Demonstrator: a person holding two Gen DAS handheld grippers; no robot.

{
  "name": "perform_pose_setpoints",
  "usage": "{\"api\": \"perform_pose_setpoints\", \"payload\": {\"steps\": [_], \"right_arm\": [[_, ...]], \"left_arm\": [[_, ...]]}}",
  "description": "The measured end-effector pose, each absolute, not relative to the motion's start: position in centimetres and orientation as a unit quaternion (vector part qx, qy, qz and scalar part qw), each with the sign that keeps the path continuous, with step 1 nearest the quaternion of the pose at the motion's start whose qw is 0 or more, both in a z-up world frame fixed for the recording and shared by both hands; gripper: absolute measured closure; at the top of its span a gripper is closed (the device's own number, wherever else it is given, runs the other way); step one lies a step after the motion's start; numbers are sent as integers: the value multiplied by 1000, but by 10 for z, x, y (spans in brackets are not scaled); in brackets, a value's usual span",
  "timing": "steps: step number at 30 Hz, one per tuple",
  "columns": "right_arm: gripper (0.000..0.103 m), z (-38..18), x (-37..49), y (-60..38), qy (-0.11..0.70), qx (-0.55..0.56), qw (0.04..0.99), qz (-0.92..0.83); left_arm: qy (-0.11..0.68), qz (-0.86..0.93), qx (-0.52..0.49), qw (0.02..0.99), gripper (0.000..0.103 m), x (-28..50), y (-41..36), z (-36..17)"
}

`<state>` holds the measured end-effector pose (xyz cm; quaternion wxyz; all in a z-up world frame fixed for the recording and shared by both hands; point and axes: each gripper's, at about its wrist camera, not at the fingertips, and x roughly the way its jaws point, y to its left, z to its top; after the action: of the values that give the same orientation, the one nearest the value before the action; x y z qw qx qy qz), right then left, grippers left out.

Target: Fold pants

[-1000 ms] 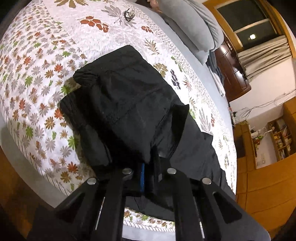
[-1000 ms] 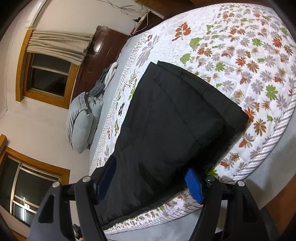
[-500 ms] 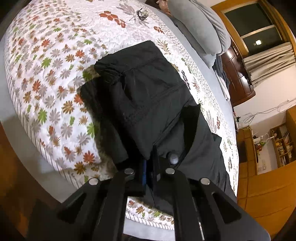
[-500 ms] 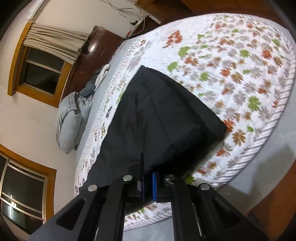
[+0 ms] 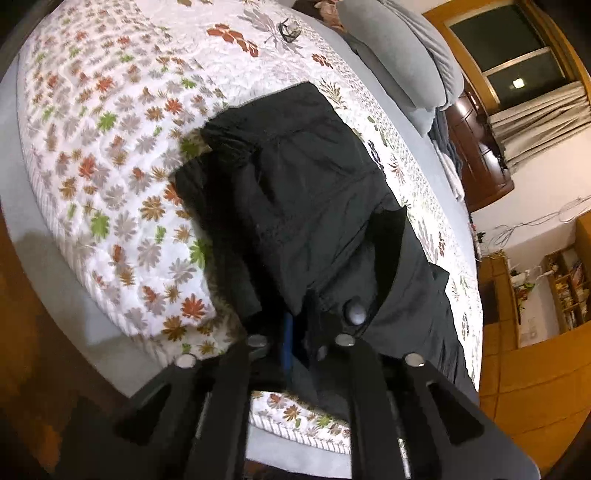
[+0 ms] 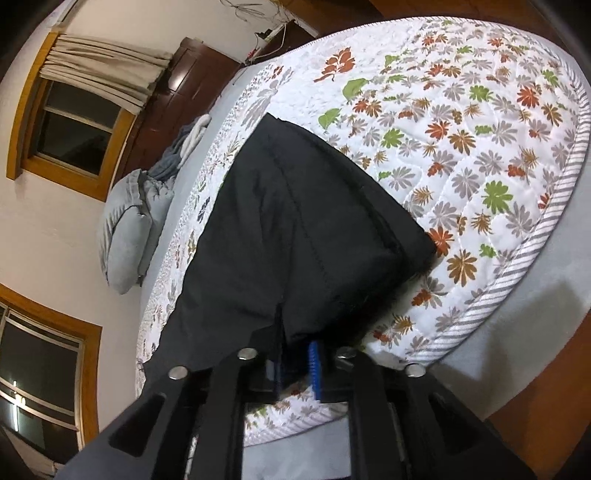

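Observation:
Black pants (image 5: 306,199) lie on a bed with a floral quilt (image 5: 103,155). My left gripper (image 5: 301,343) is shut on the waistband end, beside its silver button (image 5: 354,313), and lifts that edge off the quilt. In the right wrist view the pants (image 6: 288,229) stretch away across the quilt (image 6: 480,147). My right gripper (image 6: 295,363) is shut on the near edge of the pants and holds it raised, with the blue pads (image 6: 314,363) pressed on the cloth.
Grey pillows (image 5: 399,55) lie at the head of the bed, with glasses (image 5: 290,27) on the quilt near them. The grey mattress edge (image 6: 535,314) and wooden floor are close below both grippers. A dark wardrobe (image 6: 184,85) and windows stand beyond.
My right gripper went from open around the pants' edge to shut on it and raised it. My left gripper stayed shut and lifted the waistband end higher above the bed.

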<state>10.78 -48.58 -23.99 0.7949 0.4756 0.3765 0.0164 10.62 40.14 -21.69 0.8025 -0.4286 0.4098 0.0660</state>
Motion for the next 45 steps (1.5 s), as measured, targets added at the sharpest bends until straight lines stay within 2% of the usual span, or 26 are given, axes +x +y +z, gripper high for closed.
{"api": "perform_pose_setpoints", "payload": {"steps": [1, 2, 4, 8, 12, 16, 17, 18, 20, 22, 23, 24, 27, 32, 45], "right_arm": [[63, -233, 100, -490, 364, 477, 800, 15], [55, -227, 94, -494, 356, 476, 804, 10], [55, -212, 75, -507, 338, 470, 815, -10], [56, -185, 60, -513, 298, 464, 834, -9], [56, -183, 89, -483, 313, 455, 832, 50], [56, -213, 117, -474, 353, 457, 816, 39], [57, -221, 121, -475, 363, 459, 810, 34], [66, -227, 123, -478, 368, 460, 808, 29], [68, -226, 118, -487, 360, 471, 805, 32], [54, -214, 96, -498, 321, 488, 810, 43], [43, -208, 84, -503, 306, 490, 815, 37], [38, -206, 73, -510, 294, 493, 818, 28], [38, -220, 44, -530, 272, 539, 797, 16], [37, -246, 36, -535, 264, 575, 774, 25], [29, -271, 84, -520, 258, 596, 758, 49]], "left_arm": [[406, 60, -433, 803, 74, 103, 403, -212], [401, 62, -432, 806, 52, 99, 405, -207], [386, 108, -389, 829, 20, 88, 405, -186], [358, 140, -304, 871, 19, 79, 400, -146], [349, 126, -274, 888, 15, 97, 390, -132], [396, 110, -243, 878, 14, 133, 378, -156], [412, 114, -237, 873, 14, 139, 378, -164], [429, 122, -233, 864, 14, 145, 378, -174], [448, 127, -235, 853, 11, 150, 382, -191], [439, 123, -228, 860, 7, 147, 379, -192], [439, 120, -231, 860, 4, 146, 378, -193], [440, 117, -237, 858, 4, 145, 378, -196], [443, 116, -275, 846, 4, 139, 386, -217], [407, 116, -345, 838, 4, 126, 399, -214], [413, 139, -343, 832, 4, 130, 390, -215]]}}
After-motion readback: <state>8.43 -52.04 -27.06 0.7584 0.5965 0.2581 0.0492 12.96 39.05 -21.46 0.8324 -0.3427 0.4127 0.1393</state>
